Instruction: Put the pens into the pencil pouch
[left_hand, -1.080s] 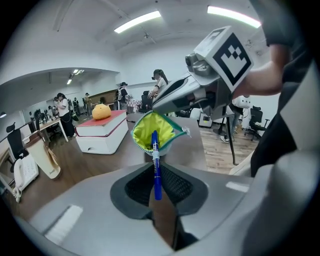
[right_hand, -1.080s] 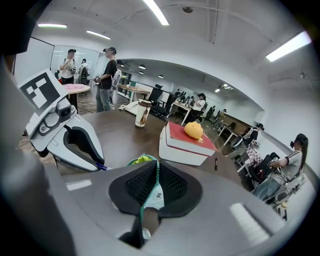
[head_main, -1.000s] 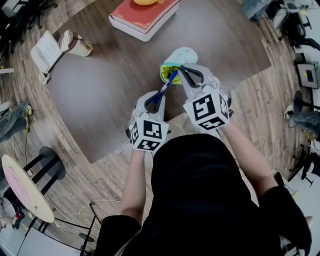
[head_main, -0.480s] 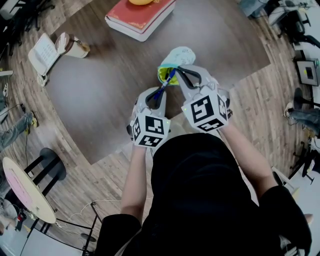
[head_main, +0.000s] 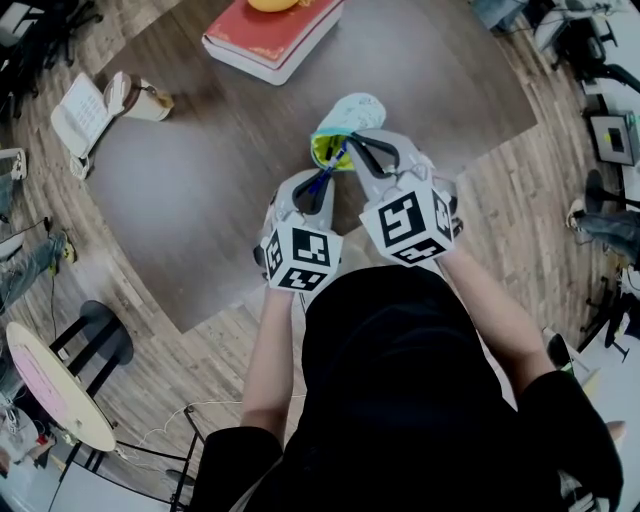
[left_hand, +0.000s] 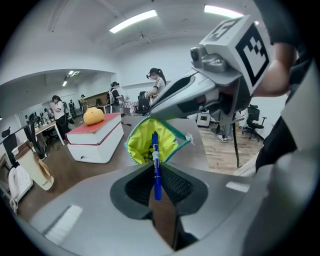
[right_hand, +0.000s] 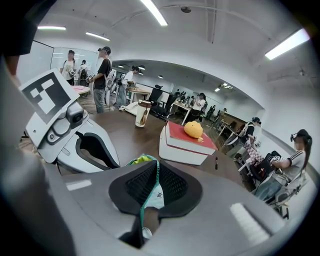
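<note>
View from above of a person leaning over a dark brown surface (head_main: 200, 170), holding a pair of grey tongs in each hand, each carrying a cube with black and white square markers. The left tongs (head_main: 322, 184) are clamped on a blue pen (head_main: 335, 168), gripping it near its back end so that most of it sticks out ahead of them. The pen slants up and away from the person, and its far end sits at the open mouth of the pouch (head_main: 356, 108), over the bright yellow lining. The pouch is pale mint outside with a green zip edge; it lies on the surface just beyond both tongs, with its mouth towards the person. The right tongs (head_main: 352, 140) are closed on the rim of that mouth, with the zip edge pinched between their black pads, holding the mouth up and open. The two tongs are close side by side, the left a little nearer the person. Further back on the surface lies a thick white book (head_main: 265, 40) with a red cover, with an orange fruit (left_hand: 93, 116) resting on top. A paper cup (head_main: 140, 95) stands at the far left edge. Other people sit and stand at desks in the office behind.
</note>
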